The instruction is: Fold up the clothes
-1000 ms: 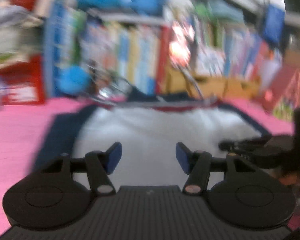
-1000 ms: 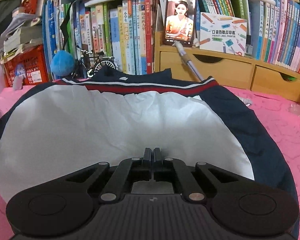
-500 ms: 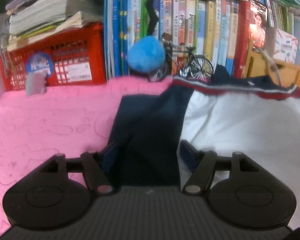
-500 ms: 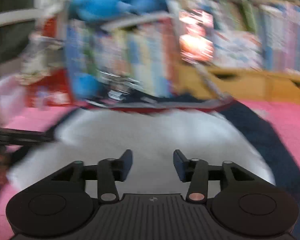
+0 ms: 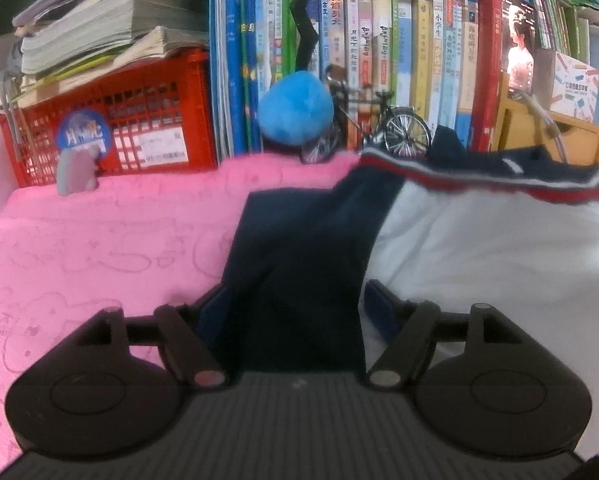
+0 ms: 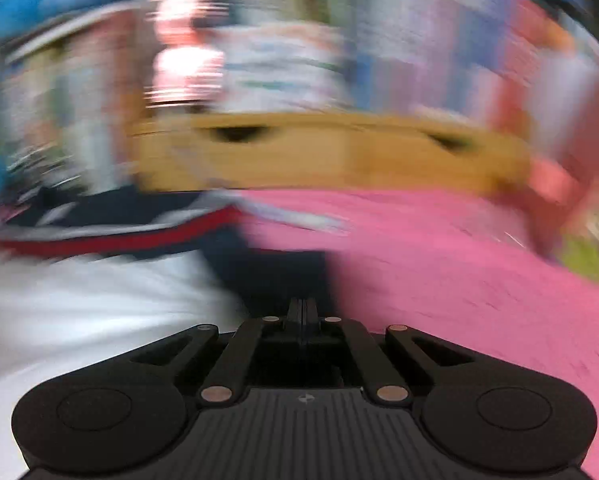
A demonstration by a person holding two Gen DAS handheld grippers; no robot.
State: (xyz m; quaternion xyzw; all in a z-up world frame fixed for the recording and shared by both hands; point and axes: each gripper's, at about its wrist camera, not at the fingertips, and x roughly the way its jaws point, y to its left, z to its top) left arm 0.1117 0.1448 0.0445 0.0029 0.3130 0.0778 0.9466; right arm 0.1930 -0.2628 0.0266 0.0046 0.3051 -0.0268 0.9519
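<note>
Navy sleeve (image 5: 299,280) between spread left tongs (image 5: 291,312), right tongs (image 6: 304,310) clenched at jacket's navy edge (image 6: 275,276)

Left tongs (image 5: 291,312) spread wide, level, pointing forward. Right tongs (image 6: 304,310) pressed together, view motion-blurred.

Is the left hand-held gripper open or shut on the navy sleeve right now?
Open. The left hand-held gripper has its blue pads spread wide on either side of the navy sleeve, not pinching it.
</note>
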